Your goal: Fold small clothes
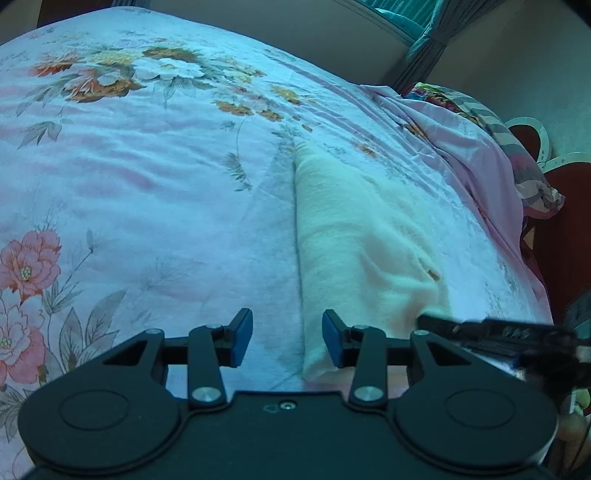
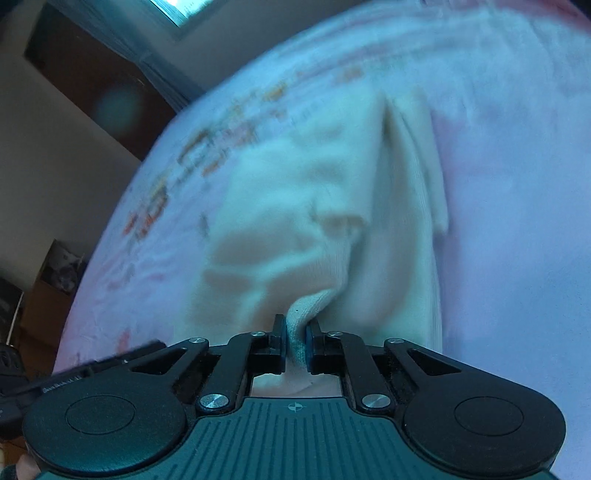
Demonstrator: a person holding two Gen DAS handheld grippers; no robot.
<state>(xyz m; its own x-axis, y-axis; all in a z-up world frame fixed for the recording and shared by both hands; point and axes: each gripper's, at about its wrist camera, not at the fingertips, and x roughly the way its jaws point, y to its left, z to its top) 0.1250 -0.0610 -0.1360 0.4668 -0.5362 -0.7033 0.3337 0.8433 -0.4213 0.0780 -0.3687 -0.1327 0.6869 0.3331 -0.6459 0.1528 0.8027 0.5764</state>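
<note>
A cream garment (image 1: pixel 351 229) lies folded lengthwise on the floral bedsheet (image 1: pixel 147 184), with one straight edge on its left. My left gripper (image 1: pixel 288 339) hovers open over the garment's near left edge; nothing is pinched between its blue pads (image 1: pixel 242 341). My right gripper (image 1: pixel 480 332) comes in from the right at the garment's near right corner. In the blurred right wrist view, the right gripper (image 2: pixel 295 338) is shut on a bunched fold of the cream garment (image 2: pixel 295 206), which rises in a ridge toward the pads.
A striped, patterned quilt (image 1: pixel 517 158) is heaped at the bed's right edge, with red floor (image 1: pixel 561 240) beyond. Curtains (image 1: pixel 424 33) hang at the back wall. A dark doorway (image 2: pixel 92 85) and a cardboard box (image 2: pixel 48 306) stand left of the bed.
</note>
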